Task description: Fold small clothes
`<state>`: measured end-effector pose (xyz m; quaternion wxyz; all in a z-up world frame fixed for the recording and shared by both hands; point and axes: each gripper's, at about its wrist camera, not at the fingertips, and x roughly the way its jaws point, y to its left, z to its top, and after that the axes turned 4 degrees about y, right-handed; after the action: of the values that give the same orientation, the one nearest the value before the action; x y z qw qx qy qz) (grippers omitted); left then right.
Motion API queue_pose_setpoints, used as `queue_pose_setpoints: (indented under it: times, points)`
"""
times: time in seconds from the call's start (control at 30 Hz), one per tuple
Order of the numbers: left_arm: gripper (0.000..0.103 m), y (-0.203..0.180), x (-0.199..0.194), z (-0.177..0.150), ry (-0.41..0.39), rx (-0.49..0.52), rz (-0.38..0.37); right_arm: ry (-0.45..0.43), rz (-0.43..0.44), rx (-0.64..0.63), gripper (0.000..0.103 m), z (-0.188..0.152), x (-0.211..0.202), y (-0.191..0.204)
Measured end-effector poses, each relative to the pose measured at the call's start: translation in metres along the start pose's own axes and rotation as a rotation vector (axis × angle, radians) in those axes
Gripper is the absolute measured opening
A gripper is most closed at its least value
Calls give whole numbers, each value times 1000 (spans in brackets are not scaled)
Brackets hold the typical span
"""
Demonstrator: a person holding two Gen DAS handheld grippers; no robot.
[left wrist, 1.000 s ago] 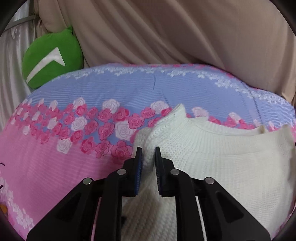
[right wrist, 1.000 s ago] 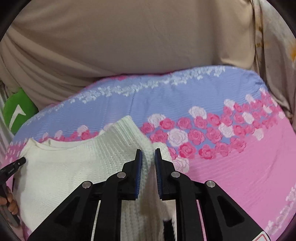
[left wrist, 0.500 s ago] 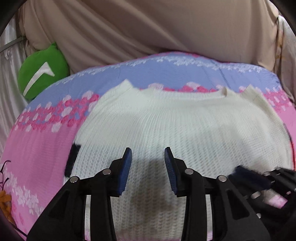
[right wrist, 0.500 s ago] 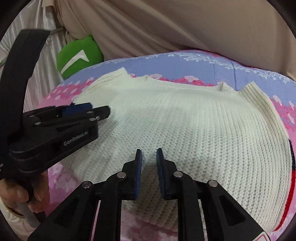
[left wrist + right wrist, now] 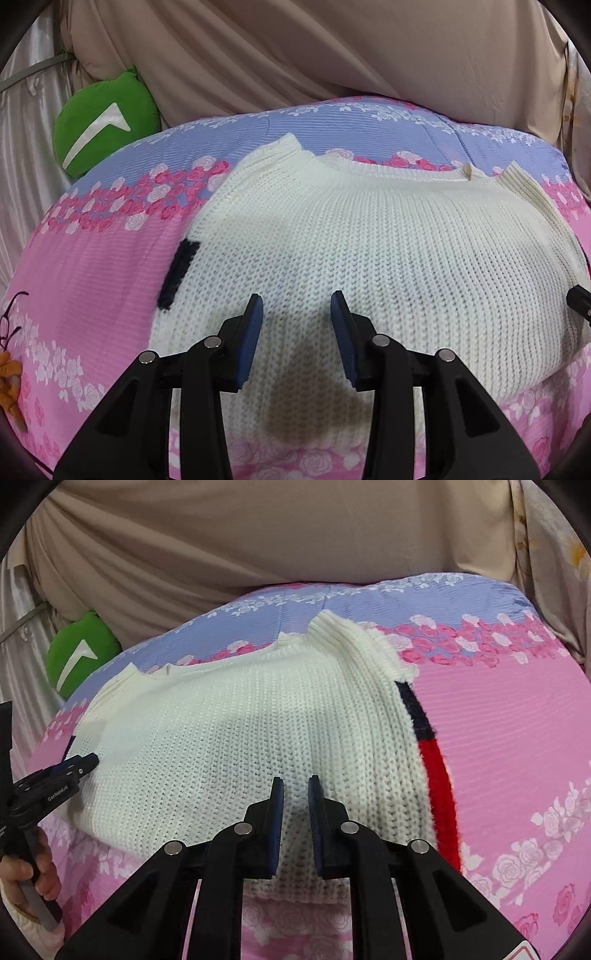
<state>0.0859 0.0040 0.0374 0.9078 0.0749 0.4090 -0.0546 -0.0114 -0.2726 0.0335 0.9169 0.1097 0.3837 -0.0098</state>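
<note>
— Inspector: Your left gripper (image 5: 295, 321) let go 1 second ago — jaws now spread, nothing held.

— Operator: The right gripper (image 5: 295, 801)?

— Inspector: Narrow gap, nothing held. The sweater (image 5: 369, 240) lies folded flat on the bedsheet (image 5: 92, 266) — next fold pending.

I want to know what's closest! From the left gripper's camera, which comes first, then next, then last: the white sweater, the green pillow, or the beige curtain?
From the left gripper:
1. White knitted sweater: right under and ahead of the fingers, lying on the flowery bedspread.
2. Green pillow: far left, past the bed's edge.
3. Beige curtain: hanging across the back, behind the bed.
</note>
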Motion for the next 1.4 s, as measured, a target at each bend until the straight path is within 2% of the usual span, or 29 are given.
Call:
queue_pose_setpoints:
  times: [0.1,0.17,0.23,0.33,0.4,0.47,0.57,0.83,1.4]
  points:
    - [38,19,-13,-3,-21,-49,11,-26,32,-59,18,9,-6,27]
    - [49,36,-21,-3,-39,-97,26,-27,55,-100,18,19,-1,50]
    - [56,54,-24,-1,-51,-144,52,-15,63,-137,18,30,11,72]
    - [57,78,-18,2,-37,-194,84,33,70,-180,18,39,39,99]
    - [65,89,-9,2,-12,-218,72,65,49,-211,18,39,56,111]
    - [78,95,0,2,8,-229,61,96,22,-235,19,35,73,119]
    - [89,94,19,-1,47,-228,19,75,-21,-274,19,30,75,125]
    - [98,99,43,-4,72,-315,-105,28,-90,-330,21,22,76,134]
    - [98,90,54,6,28,-296,-66,12,-81,-324,22,21,75,134]
